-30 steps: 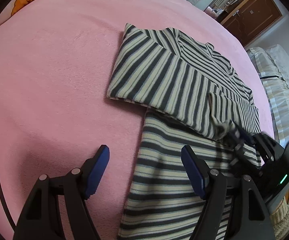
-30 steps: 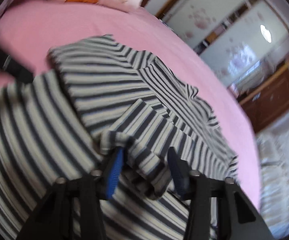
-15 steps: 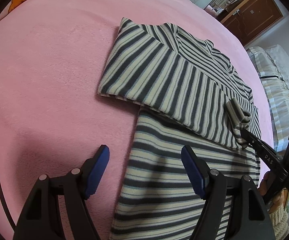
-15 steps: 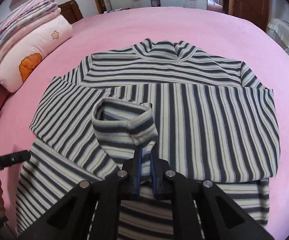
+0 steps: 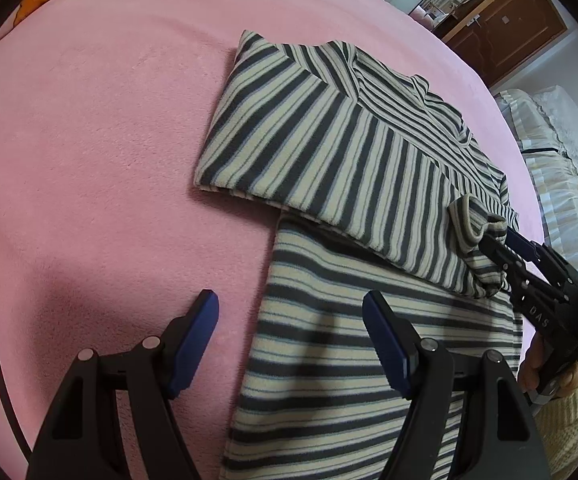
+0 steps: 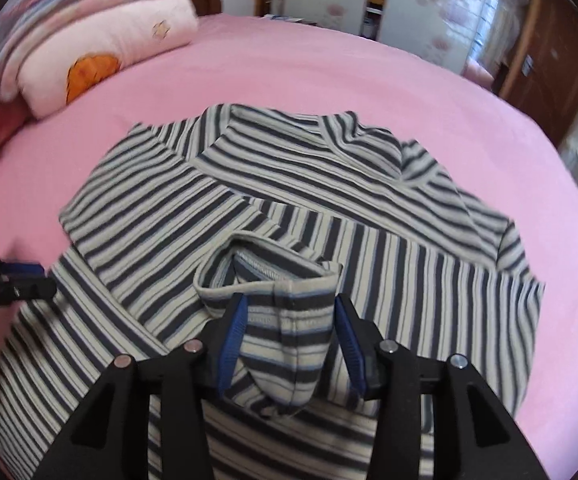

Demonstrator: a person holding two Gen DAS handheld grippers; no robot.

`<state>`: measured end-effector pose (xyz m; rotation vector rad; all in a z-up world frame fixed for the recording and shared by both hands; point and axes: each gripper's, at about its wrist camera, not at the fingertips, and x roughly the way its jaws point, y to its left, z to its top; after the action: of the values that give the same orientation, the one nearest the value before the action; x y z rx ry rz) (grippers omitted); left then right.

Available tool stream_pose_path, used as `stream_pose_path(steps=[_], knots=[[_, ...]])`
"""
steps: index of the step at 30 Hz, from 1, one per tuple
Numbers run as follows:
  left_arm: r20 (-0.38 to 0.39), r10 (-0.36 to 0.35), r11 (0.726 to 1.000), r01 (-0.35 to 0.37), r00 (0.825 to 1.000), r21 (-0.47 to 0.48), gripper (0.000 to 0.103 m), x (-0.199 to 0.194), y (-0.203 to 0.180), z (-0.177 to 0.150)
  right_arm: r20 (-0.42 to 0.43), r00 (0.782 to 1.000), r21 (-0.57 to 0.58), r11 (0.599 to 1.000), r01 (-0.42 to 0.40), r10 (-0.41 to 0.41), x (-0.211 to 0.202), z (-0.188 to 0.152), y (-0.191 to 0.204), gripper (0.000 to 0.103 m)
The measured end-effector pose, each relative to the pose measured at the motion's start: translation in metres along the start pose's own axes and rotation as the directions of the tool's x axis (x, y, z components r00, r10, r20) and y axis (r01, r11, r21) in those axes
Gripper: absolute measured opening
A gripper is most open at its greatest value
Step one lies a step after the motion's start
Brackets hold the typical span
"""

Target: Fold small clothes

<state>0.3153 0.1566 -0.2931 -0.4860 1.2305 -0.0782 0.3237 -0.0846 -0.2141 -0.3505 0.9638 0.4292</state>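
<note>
A cream and dark grey striped long-sleeve top (image 5: 329, 152) lies on the pink bed, its sleeves folded across the chest; it also shows in the right wrist view (image 6: 289, 208). My right gripper (image 6: 289, 320) is open, its blue pads apart on either side of the sleeve cuff (image 6: 285, 304), which rests loose between them. In the left wrist view the right gripper (image 5: 501, 240) sits at the cuff (image 5: 469, 220). My left gripper (image 5: 289, 324) is open and empty, hovering over the left edge of the top's lower body.
The pink blanket (image 5: 89, 140) covers the bed all around the top. A pillow with an orange print (image 6: 93, 68) and stacked bedding lie at the far left. A wooden cabinet (image 5: 505, 20) and another bed (image 5: 557, 152) stand beyond.
My right gripper was shut on the cuff half a second ago; its jaws have now opened and the cuff lies loose between them. The left gripper has stayed open over the hem side.
</note>
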Motion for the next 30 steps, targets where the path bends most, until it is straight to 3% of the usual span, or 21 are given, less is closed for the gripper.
stream_pose_path(steps=[6, 11, 13, 17, 22, 26, 30], knots=[[0.002, -0.009, 1.0, 0.009, 1.0, -0.002, 0.073, 0.0, 0.001, 0.0, -0.008, 0.996, -0.193, 0.977, 0.085, -0.089, -0.003, 0.004, 0.016, 0.045], [-0.001, -0.012, 1.0, 0.012, 1.0, -0.013, 0.073, 0.001, 0.003, 0.001, -0.057, 0.994, -0.26, 0.962, 0.078, -0.096, 0.005, 0.01, 0.025, 0.043], [-0.001, -0.013, 1.0, 0.013, 1.0, -0.013, 0.073, 0.0, 0.003, 0.001, -0.071, 0.991, -0.263, 0.96, 0.094, -0.117, 0.008, 0.012, 0.025, 0.01], [0.005, -0.023, 1.0, 0.023, 1.0, 0.0, 0.073, -0.002, 0.001, 0.005, -0.035, 0.996, -0.17, 0.982, 0.08, -0.087, -0.006, 0.013, 0.008, 0.009], [0.038, -0.047, 0.999, 0.046, 0.998, 0.018, 0.073, -0.007, -0.002, 0.011, 0.091, 0.989, 0.032, 0.993, 0.116, -0.119, -0.048, 0.015, -0.041, 0.009], [0.053, 0.014, 1.0, -0.016, 0.998, 0.026, 0.073, -0.001, -0.007, 0.011, 0.173, 0.969, 0.214, 0.967, 0.135, -0.174, -0.073, 0.004, -0.089, 0.009], [0.051, 0.088, 0.996, -0.089, 0.995, 0.019, 0.073, 0.015, -0.011, 0.012, 0.175, 0.943, 0.394, 0.898, 0.196, -0.282, -0.076, -0.015, -0.136, 0.009]])
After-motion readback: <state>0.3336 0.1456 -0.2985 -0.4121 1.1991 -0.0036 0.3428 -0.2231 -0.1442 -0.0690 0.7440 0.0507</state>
